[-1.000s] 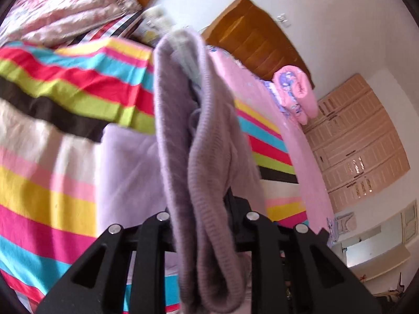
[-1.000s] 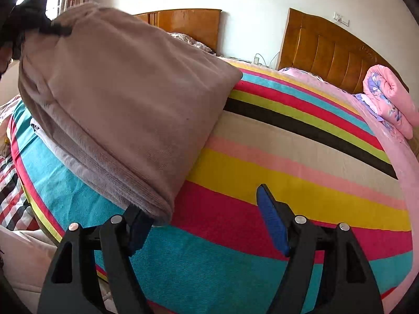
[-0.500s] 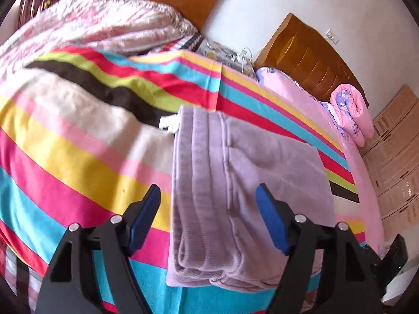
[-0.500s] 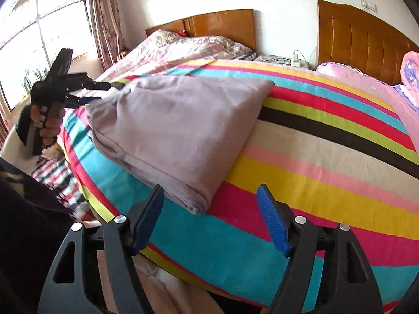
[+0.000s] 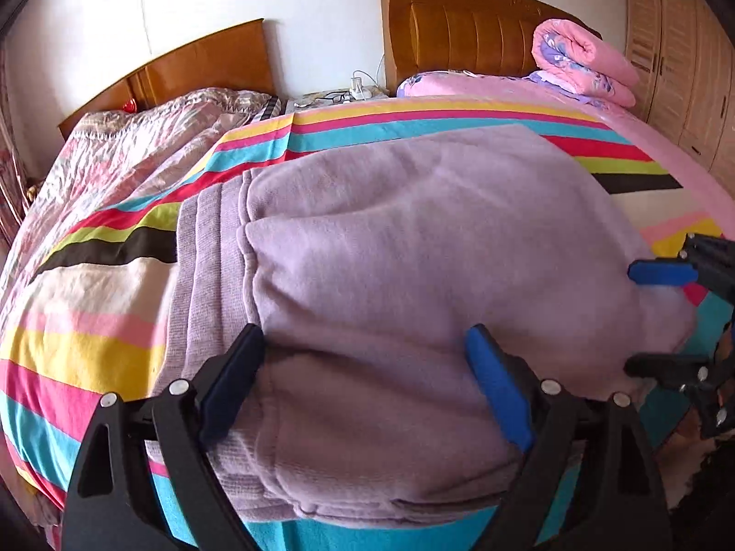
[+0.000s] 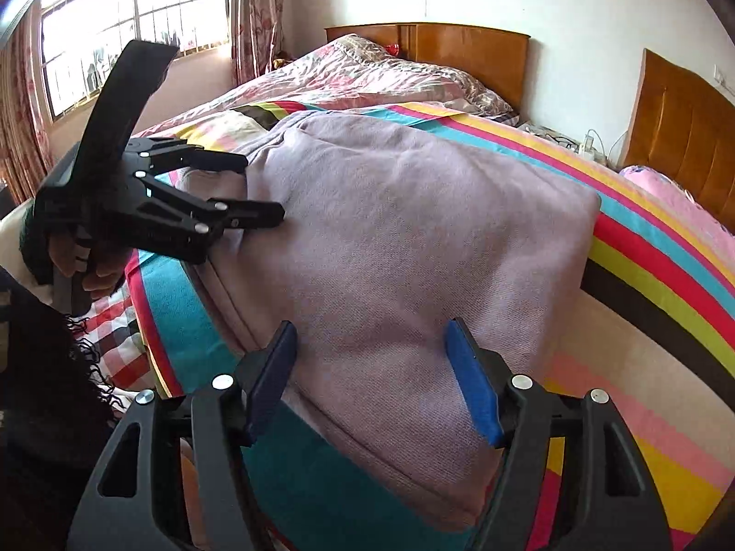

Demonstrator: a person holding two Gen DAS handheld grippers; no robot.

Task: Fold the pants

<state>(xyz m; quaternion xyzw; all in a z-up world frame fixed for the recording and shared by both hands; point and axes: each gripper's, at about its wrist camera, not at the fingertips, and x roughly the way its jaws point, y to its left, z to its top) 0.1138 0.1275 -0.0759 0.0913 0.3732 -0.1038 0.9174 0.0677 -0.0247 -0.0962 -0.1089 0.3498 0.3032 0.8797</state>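
The lilac pants (image 5: 413, 252) lie folded in a thick stack on the striped bedspread (image 5: 82, 303). My left gripper (image 5: 363, 349) hangs over the near edge of the stack. Its jaws are opening, the fabric lies between them, and the pads do not clamp it. In the right wrist view it (image 6: 264, 190) sits at the pants' (image 6: 404, 238) left side, held by a hand. My right gripper (image 6: 370, 335) straddles the near corner of the stack. Its jaws are closing a little with fabric between them, not pinched. It (image 5: 661, 317) also shows at the right edge of the left wrist view.
A rolled pink quilt (image 5: 583, 64) rests by the right headboard (image 5: 464, 32). A floral quilt (image 5: 138, 147) covers the second bed on the left. A wardrobe (image 5: 684, 55) stands at the far right, a window (image 6: 128, 14) on the left. A plaid cloth (image 6: 110, 335) lies below the bed edge.
The left gripper let go of the pants that hung from it; they now lie folded on the bed. It opened wide and came down to their near edge. The right gripper moved over the stack's corner.
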